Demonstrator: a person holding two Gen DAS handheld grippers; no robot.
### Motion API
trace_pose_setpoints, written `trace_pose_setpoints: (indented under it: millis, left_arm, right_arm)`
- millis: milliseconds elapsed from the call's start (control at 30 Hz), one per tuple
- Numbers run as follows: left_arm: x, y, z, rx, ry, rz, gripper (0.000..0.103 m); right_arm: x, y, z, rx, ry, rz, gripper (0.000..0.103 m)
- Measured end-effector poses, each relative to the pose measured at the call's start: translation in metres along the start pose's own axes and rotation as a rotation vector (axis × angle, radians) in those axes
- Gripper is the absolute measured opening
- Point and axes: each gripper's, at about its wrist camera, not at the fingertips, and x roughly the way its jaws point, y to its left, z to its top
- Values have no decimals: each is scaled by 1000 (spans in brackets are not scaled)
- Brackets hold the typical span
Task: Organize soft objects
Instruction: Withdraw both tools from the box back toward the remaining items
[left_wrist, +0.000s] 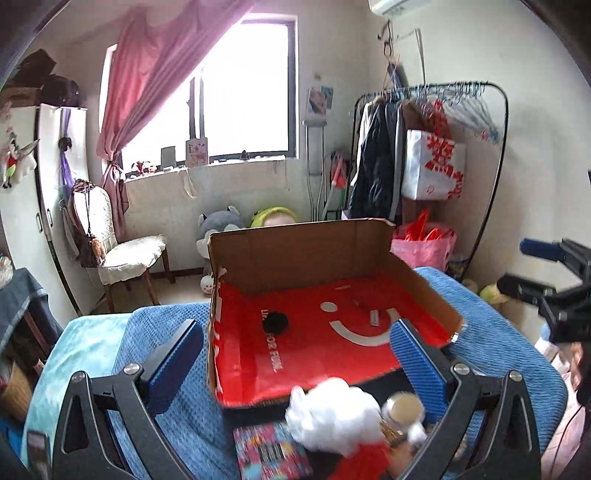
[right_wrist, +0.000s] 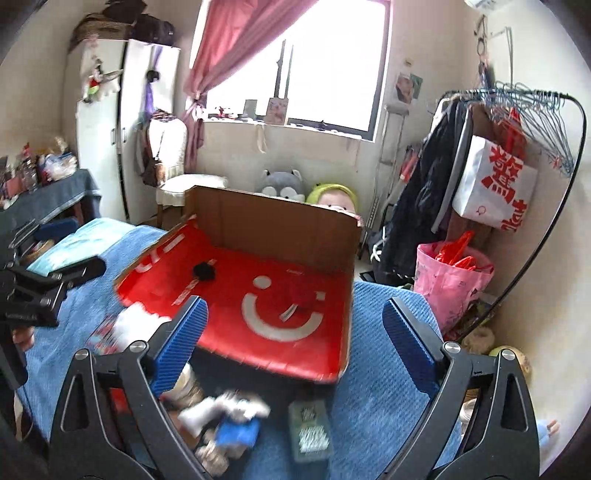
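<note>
Both hand-held grippers spread wide, empty: left hand-held gripper (left_wrist: 295, 354), right hand-held gripper (right_wrist: 295, 332). Soft toys (left_wrist: 343, 413) heaped on blue bed cover (left_wrist: 166, 332) just before cardboard box (left_wrist: 317, 258). Risk: loose pile shifts during grab, pads snag neighbouring toy; box's low front lip may catch load, tip box.

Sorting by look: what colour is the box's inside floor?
Red with a white smiley; right wrist view.
</note>
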Motion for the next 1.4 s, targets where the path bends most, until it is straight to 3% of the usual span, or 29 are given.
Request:
trace_pose_setpoints:
  millis: [167, 433, 700, 1067, 1400]
  left_arm:
    - [-41, -7, -28, -40, -62, -18, 103]
    - [-91, -27, -79, -49, -120, -28, 103]
    - [-101, -43, -126, -71, -130, -4, 103]
    - [-64, -43, -176, -106, 25, -16, 103]
    - [-45, -40, -187, -109, 124, -62, 103]
  right_arm:
    - [-40, 20, -38, 2, -55, -7, 97]
    - [-69, 38, -99, 82, -82, -42, 97]
    - [-69, 42, -145, 150, -79, -77, 97]
    - [-32, 38, -184, 225, 46, -43, 97]
    - [-13, 30, -189, 247, 116, 12, 97]
